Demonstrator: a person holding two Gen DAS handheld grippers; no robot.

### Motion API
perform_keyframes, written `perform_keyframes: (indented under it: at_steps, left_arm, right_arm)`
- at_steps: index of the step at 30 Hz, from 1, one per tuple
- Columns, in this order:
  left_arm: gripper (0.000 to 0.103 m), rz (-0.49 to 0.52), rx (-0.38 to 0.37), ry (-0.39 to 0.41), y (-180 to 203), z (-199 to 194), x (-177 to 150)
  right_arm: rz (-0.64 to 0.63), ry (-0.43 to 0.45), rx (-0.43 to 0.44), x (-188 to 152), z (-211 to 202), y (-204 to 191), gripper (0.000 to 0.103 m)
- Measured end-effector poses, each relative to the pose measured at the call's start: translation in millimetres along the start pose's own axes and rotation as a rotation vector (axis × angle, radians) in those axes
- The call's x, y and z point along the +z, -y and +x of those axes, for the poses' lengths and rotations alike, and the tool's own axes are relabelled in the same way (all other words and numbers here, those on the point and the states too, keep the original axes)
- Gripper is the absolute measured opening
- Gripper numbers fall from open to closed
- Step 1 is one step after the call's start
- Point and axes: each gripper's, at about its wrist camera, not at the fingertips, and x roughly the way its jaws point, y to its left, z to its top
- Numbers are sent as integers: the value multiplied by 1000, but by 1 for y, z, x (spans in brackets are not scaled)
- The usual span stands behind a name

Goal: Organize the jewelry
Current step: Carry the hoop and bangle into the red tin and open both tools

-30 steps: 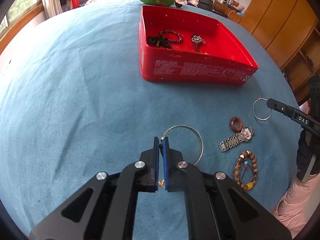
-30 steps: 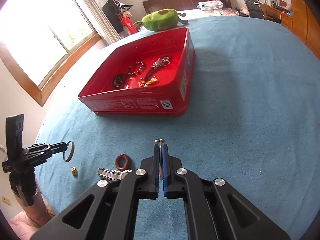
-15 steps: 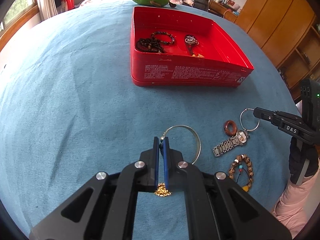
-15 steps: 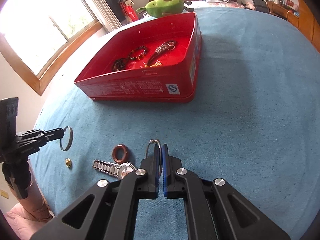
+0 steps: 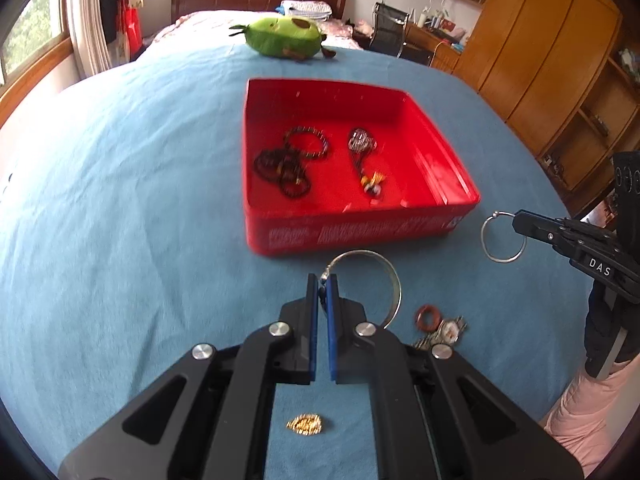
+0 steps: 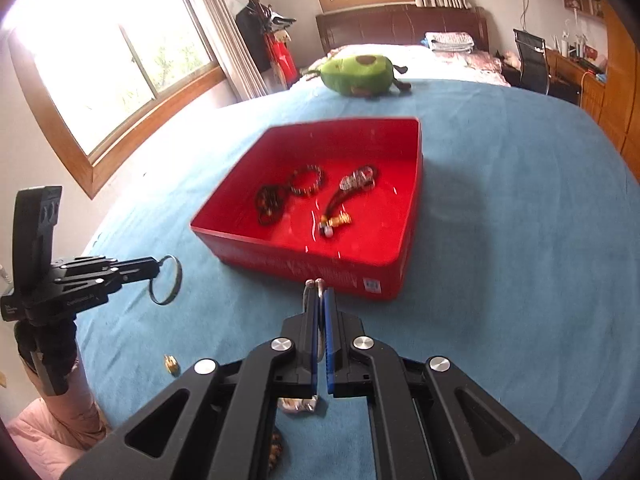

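My left gripper (image 5: 322,280) is shut on the rim of a wide silver bangle (image 5: 394,284), which hangs above the blue cloth just short of the red tin (image 5: 360,236). The right wrist view shows that bangle (image 6: 166,280) hanging from the left gripper (image 6: 154,266). My right gripper (image 6: 320,292) is shut on a thin silver ring (image 6: 310,292), held near the tin's (image 6: 304,268) front wall; this ring (image 5: 502,240) shows in the left wrist view too. Dark bead bracelets (image 5: 292,160) and a charm cord (image 5: 362,148) lie inside the tin.
On the cloth lie a small gold piece (image 5: 305,424), a red ring (image 5: 428,316), a metal watch (image 5: 448,332) and a beaded bracelet (image 6: 276,452). A green plush toy (image 5: 282,36) sits beyond the tin. A pink sleeve (image 5: 580,420) is at the right edge.
Both grippers have risen and come closer to the red tin, each lifting its ring off the cloth. The gold piece stays on the cloth below the left gripper.
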Motion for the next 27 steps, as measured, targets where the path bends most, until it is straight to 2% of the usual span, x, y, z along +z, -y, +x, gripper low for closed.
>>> perform_keyframes:
  at_steps: [8,14,20,27]
  left_arm:
    - [2,-31,14,22,4,27,59]
    - [2,-74,16,-25,-7,73,96]
    - [2,-86,19,-80,-13,113,112]
    - [4,-89,38,-127,-19,144,121]
  right_arm:
    - [29,17,34,57,33,5,3]
    - [62,-37,47,88,87,17,3]
    - [81,-101,46,97,134,27,3]
    - [92,-143,13,95,155,36,3]
